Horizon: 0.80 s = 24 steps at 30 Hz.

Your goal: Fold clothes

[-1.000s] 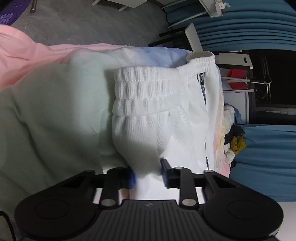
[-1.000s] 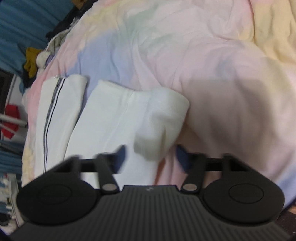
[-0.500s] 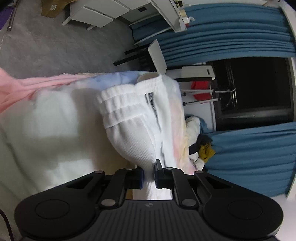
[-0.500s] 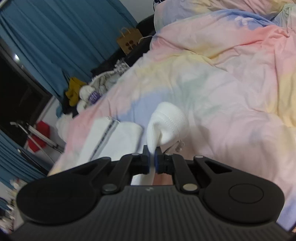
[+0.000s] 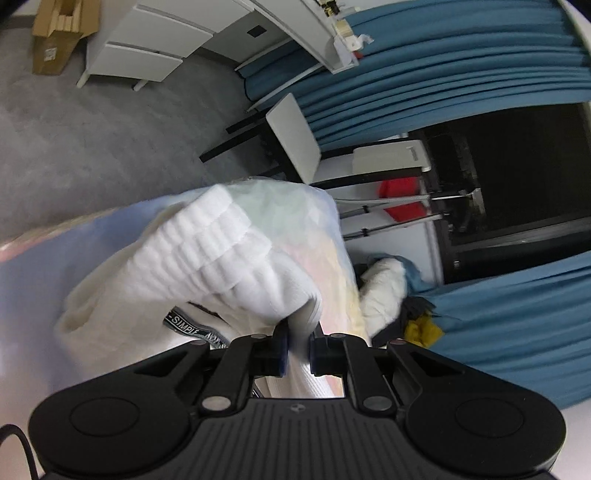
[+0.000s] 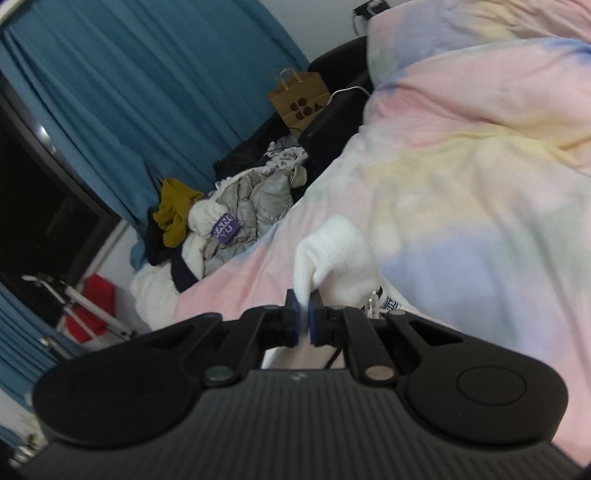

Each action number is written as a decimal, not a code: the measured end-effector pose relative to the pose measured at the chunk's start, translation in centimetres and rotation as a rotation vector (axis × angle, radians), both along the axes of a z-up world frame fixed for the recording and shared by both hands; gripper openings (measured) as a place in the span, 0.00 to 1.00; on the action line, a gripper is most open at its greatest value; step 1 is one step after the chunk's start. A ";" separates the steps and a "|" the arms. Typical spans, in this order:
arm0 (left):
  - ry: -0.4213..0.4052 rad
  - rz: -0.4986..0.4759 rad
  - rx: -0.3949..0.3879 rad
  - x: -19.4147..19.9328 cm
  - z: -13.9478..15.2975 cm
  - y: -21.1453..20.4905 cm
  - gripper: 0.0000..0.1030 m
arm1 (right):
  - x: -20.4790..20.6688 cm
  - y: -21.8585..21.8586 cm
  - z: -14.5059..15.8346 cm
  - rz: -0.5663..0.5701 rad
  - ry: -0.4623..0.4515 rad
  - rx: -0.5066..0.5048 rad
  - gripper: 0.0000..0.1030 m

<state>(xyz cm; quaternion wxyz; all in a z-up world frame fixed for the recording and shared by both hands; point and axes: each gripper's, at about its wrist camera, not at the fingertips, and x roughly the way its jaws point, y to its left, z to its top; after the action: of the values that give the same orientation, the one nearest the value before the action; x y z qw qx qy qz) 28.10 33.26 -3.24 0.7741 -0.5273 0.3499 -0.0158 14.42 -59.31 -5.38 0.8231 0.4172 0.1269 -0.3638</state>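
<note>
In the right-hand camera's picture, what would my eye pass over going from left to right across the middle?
Red cloth → mustard-yellow garment → grey puffy jacket → white trousers pinched in the right tongs → pastel duvet.

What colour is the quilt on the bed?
Pastel patches of pink, yellow and blue; the quilt shows best in the right wrist view.

Lay beyond the pastel tie-dye duvet: a heap of clothes against blue curtains, a brown paper bag nearby, a white drawer unit on grey carpet, and a cardboard box beside it.
</note>
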 end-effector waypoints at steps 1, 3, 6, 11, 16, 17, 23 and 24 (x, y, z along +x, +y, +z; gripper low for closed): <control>0.018 -0.004 0.019 2.3 -0.5 -0.6 0.11 | 1.9 -0.3 -0.8 0.001 0.019 -0.006 0.07; 0.061 -0.012 0.056 6.9 -1.9 -1.6 0.11 | 5.7 -1.4 -3.0 0.006 0.065 -0.005 0.07; 0.130 -0.020 0.088 11.9 -4.5 -2.3 0.11 | 10.2 -2.6 -6.3 0.013 0.122 0.009 0.08; 0.186 -0.061 0.159 16.1 -7.7 -3.2 0.12 | 14.8 -2.8 -10.6 0.068 0.217 -0.048 0.08; 0.101 -0.103 0.189 14.0 -6.5 -3.4 0.23 | 14.2 -1.8 -11.0 0.060 0.205 -0.067 0.11; 0.078 -0.111 0.190 13.4 -6.1 -3.4 0.26 | 13.9 -1.6 -10.7 0.062 0.195 -0.072 0.15; -0.074 -0.134 0.135 5.5 -3.3 -4.2 0.51 | 8.1 1.0 -8.5 0.121 -0.002 -0.021 0.63; -0.085 -0.127 0.123 3.4 -3.0 -4.5 0.54 | 6.7 1.7 -8.3 0.116 -0.047 0.002 0.65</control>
<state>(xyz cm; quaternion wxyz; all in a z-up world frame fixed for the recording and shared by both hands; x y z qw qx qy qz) 31.53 28.81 -6.20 0.8167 -0.4543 0.3499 -0.0656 21.13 -57.66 -13.67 0.8452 0.4183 0.1319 -0.3055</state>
